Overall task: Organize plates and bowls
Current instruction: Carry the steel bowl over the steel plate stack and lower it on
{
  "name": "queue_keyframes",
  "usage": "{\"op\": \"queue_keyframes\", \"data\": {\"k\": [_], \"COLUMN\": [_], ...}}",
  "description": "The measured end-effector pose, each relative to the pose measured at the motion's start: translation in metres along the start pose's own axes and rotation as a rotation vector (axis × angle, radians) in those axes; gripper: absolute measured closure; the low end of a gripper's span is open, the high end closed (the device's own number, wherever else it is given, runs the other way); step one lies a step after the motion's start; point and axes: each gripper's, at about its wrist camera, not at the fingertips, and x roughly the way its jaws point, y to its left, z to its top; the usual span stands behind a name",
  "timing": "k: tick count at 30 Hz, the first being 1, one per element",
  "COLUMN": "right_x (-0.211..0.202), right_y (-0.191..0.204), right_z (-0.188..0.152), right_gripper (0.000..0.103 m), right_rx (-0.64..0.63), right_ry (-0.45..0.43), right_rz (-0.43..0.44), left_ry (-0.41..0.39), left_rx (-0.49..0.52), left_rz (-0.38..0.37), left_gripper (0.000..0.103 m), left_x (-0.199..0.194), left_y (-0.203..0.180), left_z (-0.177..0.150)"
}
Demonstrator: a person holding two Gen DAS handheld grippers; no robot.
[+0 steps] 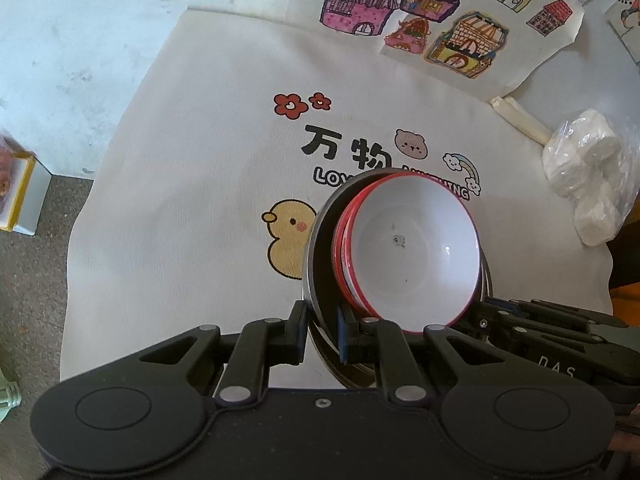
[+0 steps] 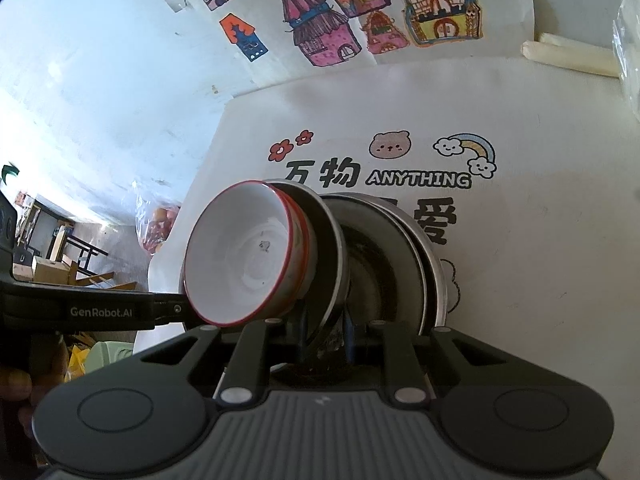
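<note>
The left gripper (image 1: 322,330) is seen closed narrowly on the rim of a round stainless-steel plate (image 1: 318,264), in which the white, red-rimmed bowls (image 1: 416,256) are nested, tilted. The right gripper (image 2: 325,334) is likewise pinched on the near edge of that steel plate (image 2: 330,256), its jaws nearly together. A second metal dish (image 2: 404,264) is seen just behind. The stack is held above a cream cloth printed with a yellow duck (image 1: 286,240) and flowers.
</note>
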Motion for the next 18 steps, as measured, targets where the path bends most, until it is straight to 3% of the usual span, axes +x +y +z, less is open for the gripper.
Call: {"op": "queue_keyframes", "data": {"k": [18], "right_x": [-0.003], "right_y": [-0.015], "right_z": [-0.003], "right_gripper": [0.082], "right_rx": [0.071], "right_ry": [0.003], "right_rz": [-0.026], "left_ry": [0.062], "left_rx": [0.053], "left_rz": [-0.005], "left_gripper": [0.087], "left_x": [0.015], "left_y": [-0.014], "left_z": [0.007]}}
